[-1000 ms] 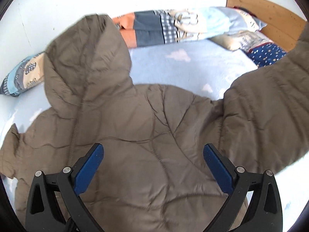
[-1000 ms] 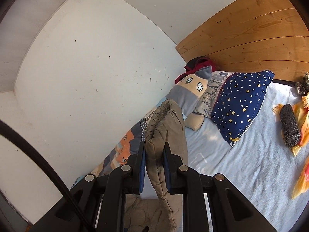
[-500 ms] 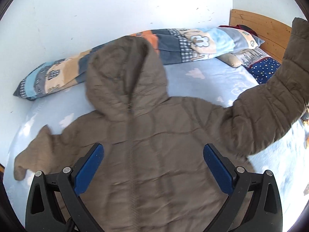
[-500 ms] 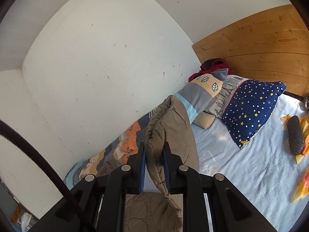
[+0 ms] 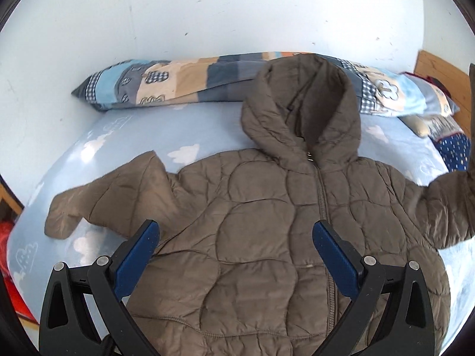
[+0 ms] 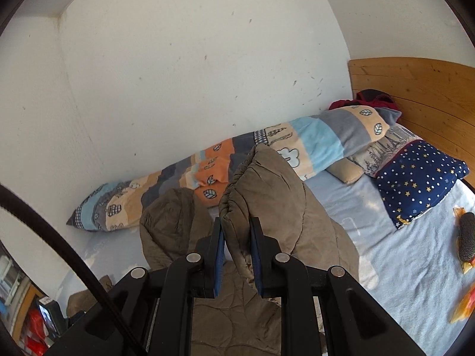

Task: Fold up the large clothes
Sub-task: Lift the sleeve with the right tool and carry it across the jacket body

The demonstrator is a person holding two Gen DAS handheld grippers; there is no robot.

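Note:
A brown quilted hooded jacket (image 5: 258, 237) lies front up on the light blue bed sheet (image 5: 124, 142), zipped, hood (image 5: 299, 109) toward the wall. Its left sleeve (image 5: 109, 201) lies flat on the sheet. My left gripper (image 5: 236, 237) is open and empty, hovering above the jacket's body. My right gripper (image 6: 236, 237) is shut on the cuff of the jacket's right sleeve (image 6: 264, 190) and holds it raised off the bed; the lifted sleeve shows at the right edge of the left wrist view (image 5: 445, 204).
A long patchwork bolster (image 5: 184, 80) lies along the white wall. A navy star pillow (image 6: 415, 184) and other cushions sit by the wooden headboard (image 6: 421, 95). A dark grey object on orange cloth (image 6: 466, 237) lies at the right. Red items (image 5: 6, 237) sit beside the bed's left edge.
The left gripper has pulled back and turned left, so the whole jacket and its left sleeve now show. The right gripper, still holding the cuff, has tilted downward toward the bed.

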